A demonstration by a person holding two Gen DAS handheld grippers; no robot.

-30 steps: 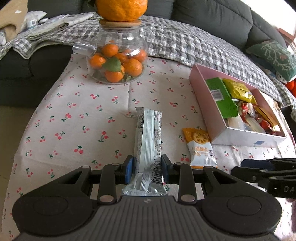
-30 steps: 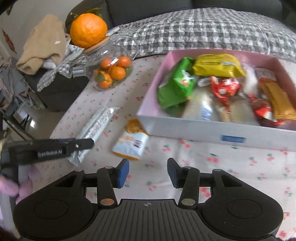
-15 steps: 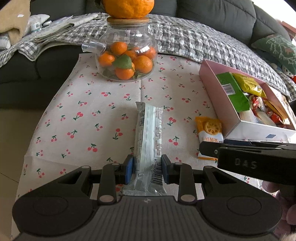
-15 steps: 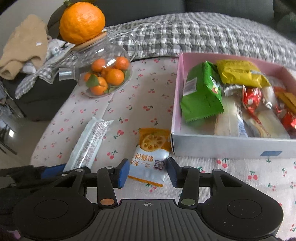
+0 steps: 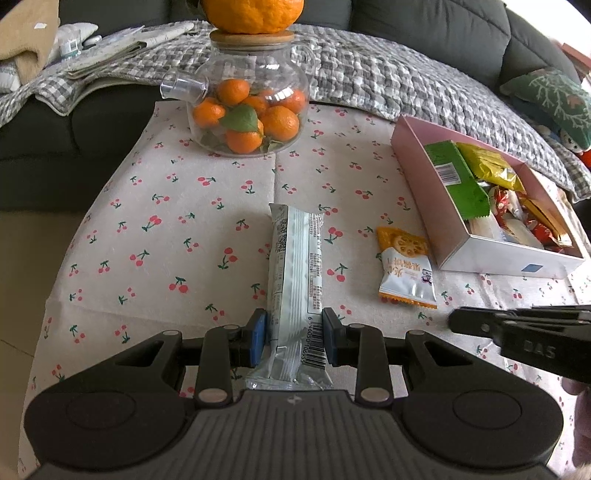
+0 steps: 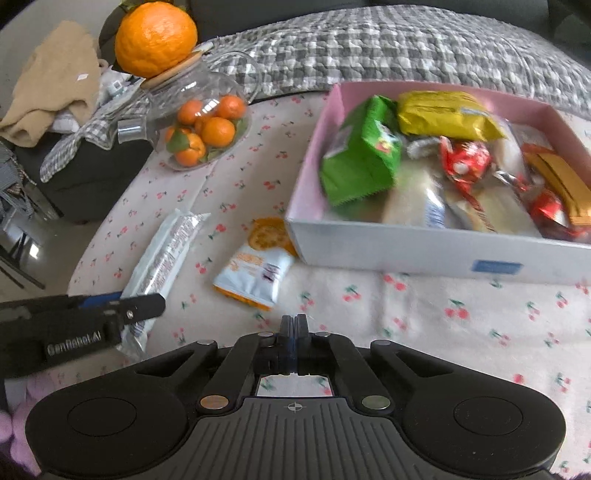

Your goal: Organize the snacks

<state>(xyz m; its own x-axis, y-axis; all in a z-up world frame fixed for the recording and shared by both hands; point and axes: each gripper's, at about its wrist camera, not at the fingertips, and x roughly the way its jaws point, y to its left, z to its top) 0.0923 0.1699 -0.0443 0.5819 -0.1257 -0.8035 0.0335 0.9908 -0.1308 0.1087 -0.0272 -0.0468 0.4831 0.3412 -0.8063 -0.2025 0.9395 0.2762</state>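
Note:
A long silver-white snack bar (image 5: 295,266) lies on the cherry-print cloth, and my left gripper (image 5: 293,332) is shut on its near end, blue pads against both sides. The right wrist view shows the same bar (image 6: 166,254) with the left gripper (image 6: 147,306) on it. A small orange-and-white packet (image 6: 255,273) rests just ahead of my right gripper (image 6: 293,325), which is shut with nothing between its fingers. That packet (image 5: 404,267) sits beside the pink snack box (image 5: 417,177). The right gripper (image 5: 458,321) enters at the lower right.
The pink box (image 6: 406,247) holds several wrapped snacks, green and yellow bags among them. A glass teapot of small oranges (image 5: 245,110) with a big orange (image 5: 253,14) on its lid stands at the table's far side. Behind it is a dark sofa with a checked blanket (image 5: 388,74).
The right gripper's jaws have gone from apart to fully shut, empty, and it has drawn back from the orange packet. The left gripper keeps its hold on the bar.

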